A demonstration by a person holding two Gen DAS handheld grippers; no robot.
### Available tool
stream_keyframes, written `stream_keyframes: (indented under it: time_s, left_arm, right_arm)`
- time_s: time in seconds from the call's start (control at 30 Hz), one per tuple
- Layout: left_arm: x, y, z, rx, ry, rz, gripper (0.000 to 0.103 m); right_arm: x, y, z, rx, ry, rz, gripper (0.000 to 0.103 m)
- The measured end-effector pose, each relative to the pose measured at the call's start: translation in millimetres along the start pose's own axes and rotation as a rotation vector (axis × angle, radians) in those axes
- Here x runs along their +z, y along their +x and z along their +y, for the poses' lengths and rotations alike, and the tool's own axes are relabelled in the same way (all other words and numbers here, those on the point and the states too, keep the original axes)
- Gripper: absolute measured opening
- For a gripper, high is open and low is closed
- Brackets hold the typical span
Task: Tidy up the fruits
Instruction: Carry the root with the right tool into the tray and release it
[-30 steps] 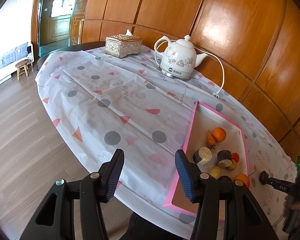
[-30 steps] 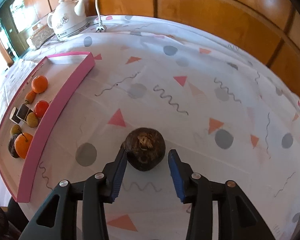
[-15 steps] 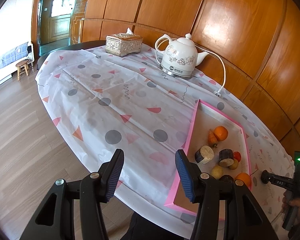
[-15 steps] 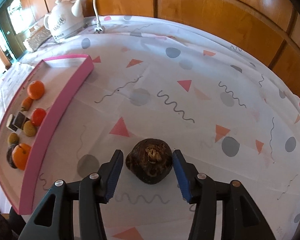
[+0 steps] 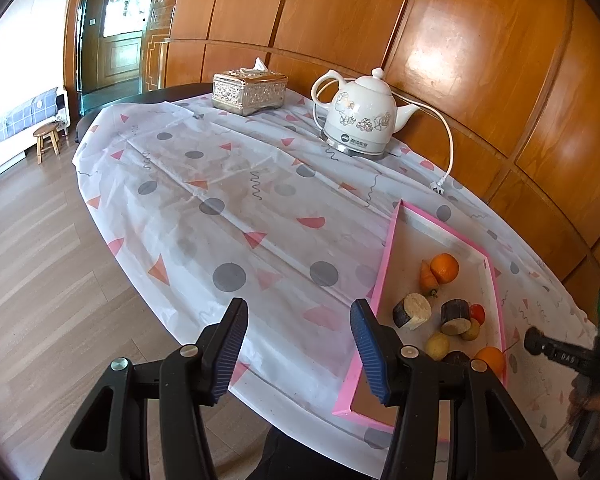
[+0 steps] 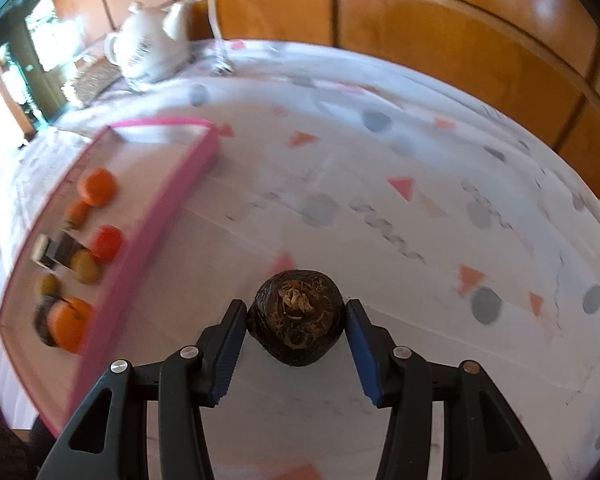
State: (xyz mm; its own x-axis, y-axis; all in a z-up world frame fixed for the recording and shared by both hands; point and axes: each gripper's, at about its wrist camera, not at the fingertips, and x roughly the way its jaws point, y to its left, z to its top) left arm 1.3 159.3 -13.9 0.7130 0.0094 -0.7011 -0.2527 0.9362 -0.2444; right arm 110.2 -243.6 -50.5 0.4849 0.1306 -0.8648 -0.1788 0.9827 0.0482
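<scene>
We hold the right tongs (image 6: 296, 322) over the patterned tabletop (image 6: 400, 240), and their blue pads pinch a dark brown, rough-skinned round fruit (image 6: 296, 316) from both sides; the jaws have just been widening a little, yet in the right wrist view both pads lie against its flanks. The fruit sits between the pads with its dried stem end facing the camera, and whether it rests on the cloth or hangs clear of it we cannot tell. To its left, well apart, the pink tray (image 6: 180, 200) lies along the tabletop's left edge in this view, blurred, with the sorted pieces inside.

From the left wrist view, our left tongs (image 5: 298, 348) stand spread with nothing between them, poised above the tabletop's near edge, the right pad just beside the pink tray's (image 5: 384, 276) long wall. Inside the tray we see an orange (image 5: 444, 268) toward the far end, a smaller orange piece touching it, two cut dark-skinned pieces with pale faces (image 5: 414, 312) in the middle, a small red fruit (image 5: 477, 313), yellowish round ones near it, and a second orange (image 5: 490, 359) at the near end.

Toward the far edge of the tabletop stand a white kettle (image 5: 360, 120) on its base and a silver tissue box (image 5: 250, 92).
</scene>
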Motion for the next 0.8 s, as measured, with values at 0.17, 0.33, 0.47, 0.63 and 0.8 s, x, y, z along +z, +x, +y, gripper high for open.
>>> stream_keyframes:
  time_s: [0.17,0.33,0.47,0.63,0.8]
  left_arm:
    - [0,-1,-3,0.002,0.017,-0.004,0.055]
    - [-1,0,-6,0.002,0.04,-0.001,0.058]
    - [-1,0,-10,0.007,0.064,-0.002,0.063]
    - [-1,2,-17,0.013,0.098,0.002,0.069]
    - [-1,5,-24,0.012,0.132,0.011,0.074]
  right_arm:
    - [15,-6,35,0.078,-0.067,-0.035,0.051]
    - [32,-8,75,0.143,-0.121,-0.062,0.051]
    - [48,2,107,0.163,-0.162,-0.062,0.051]
    - [64,27,131,0.159,-0.162,-0.025,0.051]
    - [66,43,142,0.169,-0.163,0.012,0.052]
